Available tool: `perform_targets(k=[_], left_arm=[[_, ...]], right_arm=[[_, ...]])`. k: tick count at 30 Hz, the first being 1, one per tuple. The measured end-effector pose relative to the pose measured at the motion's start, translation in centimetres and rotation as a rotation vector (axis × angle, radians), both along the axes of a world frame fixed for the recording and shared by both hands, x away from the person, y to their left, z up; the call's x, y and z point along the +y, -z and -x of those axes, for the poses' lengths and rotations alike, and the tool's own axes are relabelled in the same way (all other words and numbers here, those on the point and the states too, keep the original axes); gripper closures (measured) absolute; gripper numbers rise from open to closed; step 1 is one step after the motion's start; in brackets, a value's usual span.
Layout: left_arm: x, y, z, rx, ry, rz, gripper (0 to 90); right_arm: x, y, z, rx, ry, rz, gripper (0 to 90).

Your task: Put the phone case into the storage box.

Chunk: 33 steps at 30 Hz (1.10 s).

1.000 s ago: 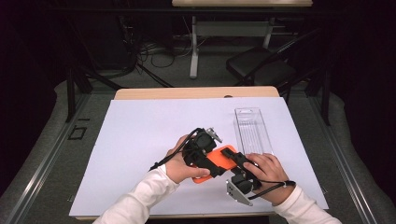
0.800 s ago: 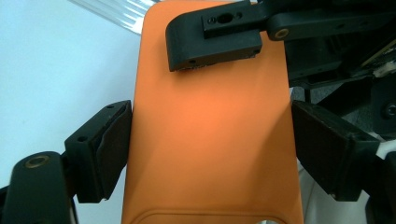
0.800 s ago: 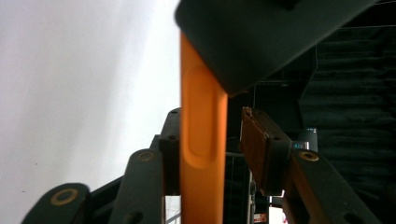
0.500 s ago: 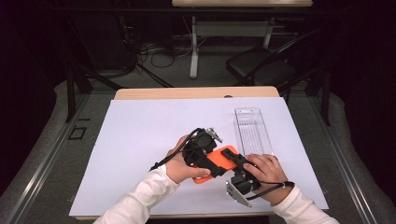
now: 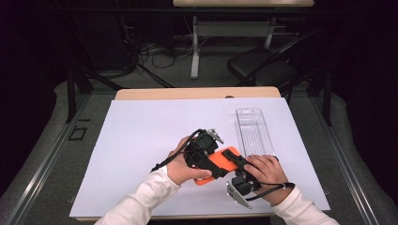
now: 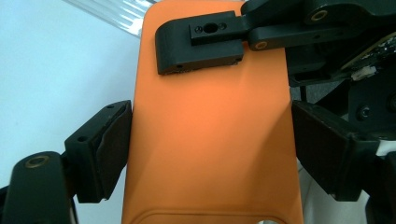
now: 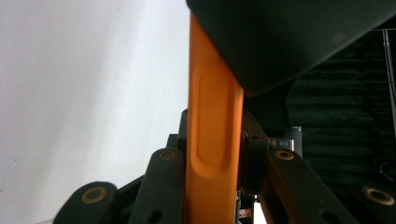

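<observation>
An orange phone case (image 5: pixel 224 161) is held above the white sheet by both grippers. My left gripper (image 5: pixel 205 151) is shut on it across its width; its pads (image 6: pixel 109 149) press the case (image 6: pixel 210 116) on both long edges. My right gripper (image 5: pixel 238 165) comes from the right. Its jaws have just been closing on the case's two faces, and one finger (image 6: pixel 201 44) lies flat on the upper face. In the right gripper view the case (image 7: pixel 212 93) stands edge-on, clamped by my right gripper (image 7: pixel 212 172).
A clear plastic box (image 5: pixel 255 131) lies on the white sheet (image 5: pixel 141 140) just beyond the right hand. The sheet covers a wooden table (image 5: pixel 187 93). A dark chair (image 5: pixel 263 70) and a desk frame stand behind the table.
</observation>
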<state>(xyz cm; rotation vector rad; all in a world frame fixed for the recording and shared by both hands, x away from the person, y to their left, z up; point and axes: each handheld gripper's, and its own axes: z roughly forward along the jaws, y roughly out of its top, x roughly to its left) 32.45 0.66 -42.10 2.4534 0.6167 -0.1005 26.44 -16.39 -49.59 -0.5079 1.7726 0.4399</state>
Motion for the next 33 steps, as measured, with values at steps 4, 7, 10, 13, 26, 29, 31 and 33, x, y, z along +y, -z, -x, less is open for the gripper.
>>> perform_targets(k=[4,7,10,13,26,29,31,33], left_arm=[[0.02,0.03,-0.05,0.000,0.002,0.002,16.0],[0.03,0.04,-0.08,0.003,0.001,0.001,16.1],[0.04,0.05,-0.10,0.004,-0.001,0.005,16.0],[0.06,0.08,-0.12,0.010,-0.006,0.011,16.0],[0.23,0.48,-0.39,0.054,-0.035,0.046,16.0],[0.36,0.55,-0.49,0.072,-0.038,0.052,16.0],[0.45,0.58,-0.60,0.081,-0.035,0.054,16.0],[0.50,0.63,-0.63,0.091,-0.041,0.061,16.0]], right_arm=[[0.03,0.05,-0.05,0.002,-0.002,-0.002,77.7],[0.02,0.06,-0.05,-0.003,-0.001,0.003,78.5],[0.02,0.09,-0.07,-0.002,-0.003,-0.002,79.5],[0.01,0.11,-0.07,-0.001,0.000,-0.010,80.9],[0.04,0.24,-0.15,-0.008,0.004,-0.012,84.6],[0.03,0.28,-0.15,0.001,0.013,-0.027,85.2],[0.06,0.27,-0.16,-0.002,0.010,-0.027,85.8],[0.08,0.25,-0.18,-0.009,0.007,-0.024,86.4]])
